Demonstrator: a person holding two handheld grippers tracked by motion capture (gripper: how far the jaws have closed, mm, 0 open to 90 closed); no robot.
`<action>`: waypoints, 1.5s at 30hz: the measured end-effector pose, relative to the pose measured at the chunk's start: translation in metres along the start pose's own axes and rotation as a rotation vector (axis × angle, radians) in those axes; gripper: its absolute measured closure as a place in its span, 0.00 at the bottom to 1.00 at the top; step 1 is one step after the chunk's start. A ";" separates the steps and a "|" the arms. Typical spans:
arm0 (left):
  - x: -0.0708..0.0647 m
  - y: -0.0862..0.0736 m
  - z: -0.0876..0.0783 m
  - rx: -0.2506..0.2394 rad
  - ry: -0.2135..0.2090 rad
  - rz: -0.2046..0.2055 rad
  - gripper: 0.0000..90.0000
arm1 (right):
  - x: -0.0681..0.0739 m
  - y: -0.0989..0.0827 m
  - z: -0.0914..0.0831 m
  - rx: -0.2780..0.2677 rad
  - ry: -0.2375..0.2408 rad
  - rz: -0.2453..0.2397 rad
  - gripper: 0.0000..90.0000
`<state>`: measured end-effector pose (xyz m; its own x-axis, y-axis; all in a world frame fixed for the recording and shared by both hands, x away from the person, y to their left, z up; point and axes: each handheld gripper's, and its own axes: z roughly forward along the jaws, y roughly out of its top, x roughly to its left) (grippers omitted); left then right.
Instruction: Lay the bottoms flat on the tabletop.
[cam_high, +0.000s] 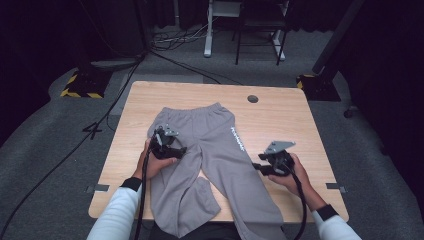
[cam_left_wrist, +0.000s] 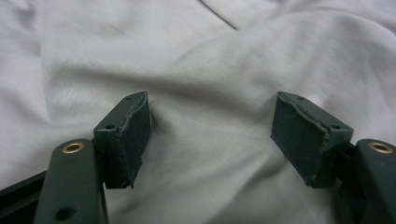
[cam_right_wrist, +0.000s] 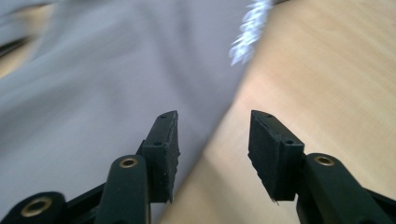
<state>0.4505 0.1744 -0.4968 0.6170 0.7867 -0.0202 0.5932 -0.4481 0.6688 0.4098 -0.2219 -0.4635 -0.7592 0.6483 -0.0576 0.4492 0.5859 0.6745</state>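
Sweatpants (cam_high: 210, 150) in grey are spread flat on the counter (cam_high: 280, 115). Nothing is grasped: the right gripper (cam_high: 260, 167) is parted at the leg's outer edge, the left gripper (cam_high: 172, 150) spread over the other leg. Folding seems underway; next, an edge must be pinched.

**Bare wood on the sides, cloth down the middle**

The grey sweatpants (cam_high: 210, 155) cover the middle of the wooden table (cam_high: 290, 115) from far end to near edge. Bare tabletop runs free along the left and right edges and the far strip, interrupted by a round cable hole (cam_high: 253, 99).
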 end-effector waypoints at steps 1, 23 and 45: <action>0.000 -0.002 -0.003 0.008 -0.007 0.006 0.31 | -0.003 0.004 0.008 0.001 -0.007 0.021 0.58; -0.005 -0.024 -0.022 0.011 0.008 -0.004 0.31 | 0.068 -0.020 0.001 0.051 0.089 -0.143 0.65; -0.025 0.066 0.063 -0.023 -0.052 0.056 0.30 | -0.027 -0.026 0.010 0.078 -0.234 0.047 0.99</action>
<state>0.5068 0.0984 -0.4988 0.6748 0.7377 -0.0203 0.5457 -0.4803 0.6867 0.4233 -0.2502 -0.4865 -0.6112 0.7653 -0.2022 0.5234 0.5823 0.6221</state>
